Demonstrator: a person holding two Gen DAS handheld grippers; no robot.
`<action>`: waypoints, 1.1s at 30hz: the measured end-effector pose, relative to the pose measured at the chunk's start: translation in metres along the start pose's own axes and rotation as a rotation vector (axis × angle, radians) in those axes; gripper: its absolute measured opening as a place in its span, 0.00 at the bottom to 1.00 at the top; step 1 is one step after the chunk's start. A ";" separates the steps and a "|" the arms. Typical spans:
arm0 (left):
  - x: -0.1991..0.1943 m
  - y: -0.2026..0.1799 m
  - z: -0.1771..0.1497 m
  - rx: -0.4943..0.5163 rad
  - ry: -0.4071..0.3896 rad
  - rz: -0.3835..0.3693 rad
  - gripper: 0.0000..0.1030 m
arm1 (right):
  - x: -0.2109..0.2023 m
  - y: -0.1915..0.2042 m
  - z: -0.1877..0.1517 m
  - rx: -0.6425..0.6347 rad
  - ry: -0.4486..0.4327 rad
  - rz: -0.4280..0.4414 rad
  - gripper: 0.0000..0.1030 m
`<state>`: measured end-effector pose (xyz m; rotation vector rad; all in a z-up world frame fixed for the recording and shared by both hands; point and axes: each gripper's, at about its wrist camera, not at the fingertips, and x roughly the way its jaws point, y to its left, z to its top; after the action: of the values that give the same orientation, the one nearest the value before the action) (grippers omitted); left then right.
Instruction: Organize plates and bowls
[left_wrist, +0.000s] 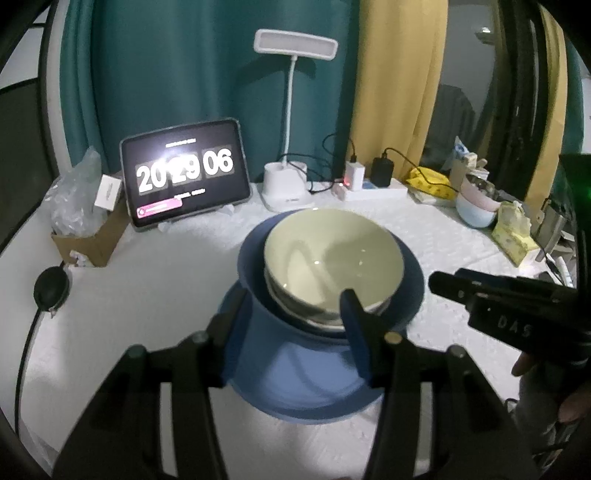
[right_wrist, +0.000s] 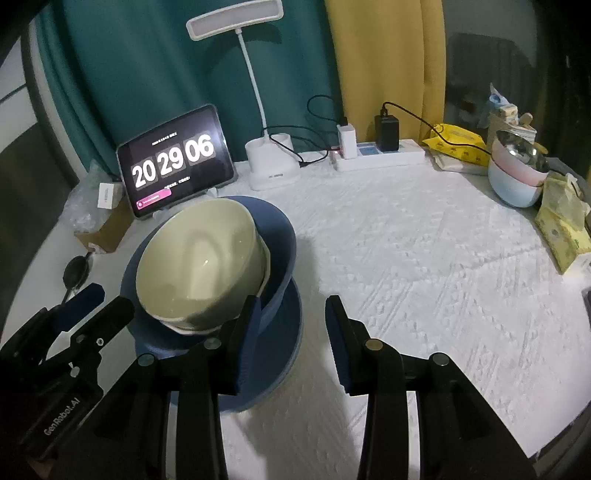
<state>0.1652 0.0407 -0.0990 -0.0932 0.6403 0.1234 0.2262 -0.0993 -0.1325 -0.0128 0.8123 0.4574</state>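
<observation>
A pale green bowl (left_wrist: 332, 254) sits nested on other bowls inside a dark blue bowl (left_wrist: 255, 280), all stacked on a blue plate (left_wrist: 306, 387) on the white table. My left gripper (left_wrist: 291, 314) is open, its fingers astride the near rim of the stack. In the right wrist view the green bowl (right_wrist: 199, 258), blue bowl (right_wrist: 280, 236) and plate (right_wrist: 280, 354) lie at the left. My right gripper (right_wrist: 291, 321) is open and empty, just right of the stack. It also shows in the left wrist view (left_wrist: 443, 280).
A tablet clock (right_wrist: 173, 158), a desk lamp (right_wrist: 269, 162) and a power strip (right_wrist: 380, 155) stand along the back. Stacked pink and blue bowls (right_wrist: 517, 181) and yellow tissue packs (right_wrist: 565, 229) sit at the right. A cardboard box (left_wrist: 88, 240) is at the left.
</observation>
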 end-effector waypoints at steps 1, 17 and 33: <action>-0.002 -0.001 0.000 0.001 -0.002 -0.001 0.49 | -0.002 0.000 -0.001 -0.001 -0.003 -0.001 0.37; -0.045 -0.023 -0.003 0.025 -0.080 -0.031 0.75 | -0.056 -0.010 -0.014 0.004 -0.099 -0.031 0.37; -0.107 -0.033 0.000 0.025 -0.194 -0.044 0.83 | -0.122 -0.016 -0.022 -0.017 -0.228 -0.052 0.37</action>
<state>0.0847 -0.0013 -0.0330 -0.0704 0.4460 0.0802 0.1440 -0.1653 -0.0648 0.0026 0.5827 0.4077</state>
